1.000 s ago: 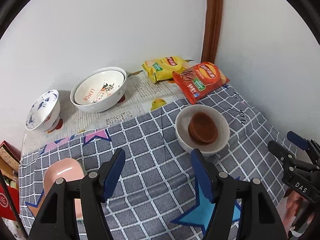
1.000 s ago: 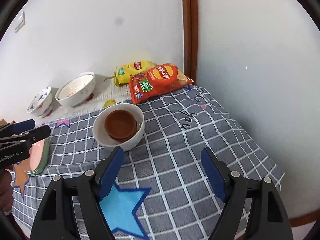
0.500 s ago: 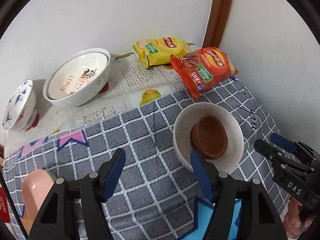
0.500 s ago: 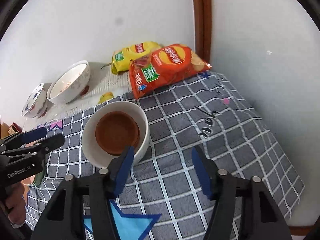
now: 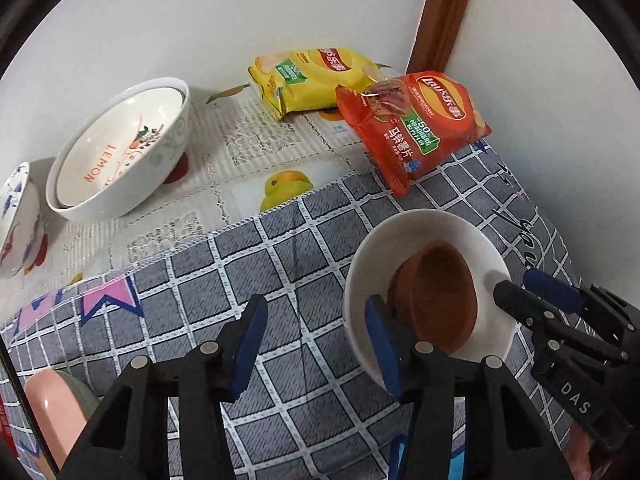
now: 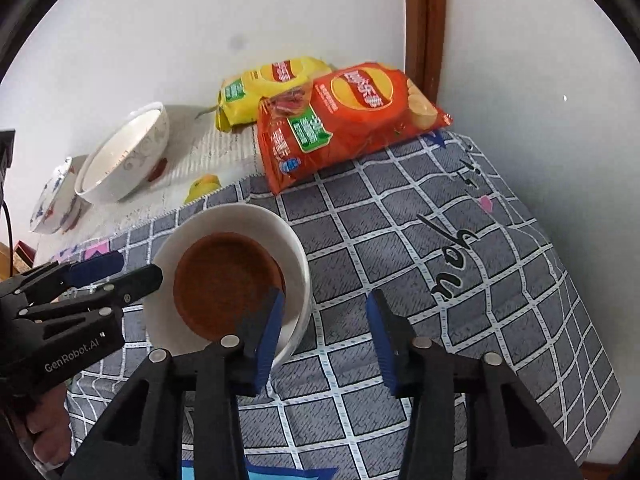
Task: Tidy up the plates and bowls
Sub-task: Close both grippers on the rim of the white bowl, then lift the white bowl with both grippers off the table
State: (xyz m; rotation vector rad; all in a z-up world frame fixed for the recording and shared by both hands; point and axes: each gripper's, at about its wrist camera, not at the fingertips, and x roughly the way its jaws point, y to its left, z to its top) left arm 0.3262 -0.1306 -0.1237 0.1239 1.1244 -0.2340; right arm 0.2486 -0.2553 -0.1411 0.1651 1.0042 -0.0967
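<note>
**Both hand-held grippers straddling the white bowl's rim**

I have the left hand-held gripper (image 5: 314, 346) angled down over the desk (image 5: 280, 264), which is covered by a grey checked cloth. Its jaws are closing at a middling gap: one blue finger sits inside the round white ceramic bowl (image 5: 486, 248), next to the small brown dish (image 5: 438, 292) nested in it, while the other finger hangs over the cloth to the left, outside the bowl. The near-left rim lies between them, and I see no pad pressing it.

My right hand-held gripper (image 6: 326, 338) comes in from the opposite side. Its jaws are closing too, with one finger dipped inside the bowl beside the brown dish and the other over bare cloth to the right. The bowl's right rim stands between them, not pinched.

Farther back, on the lemon-print covering, sit a large white "LEMON" bowl (image 5: 120, 152) and a blue-patterned bowl (image 5: 18, 216).
</note>
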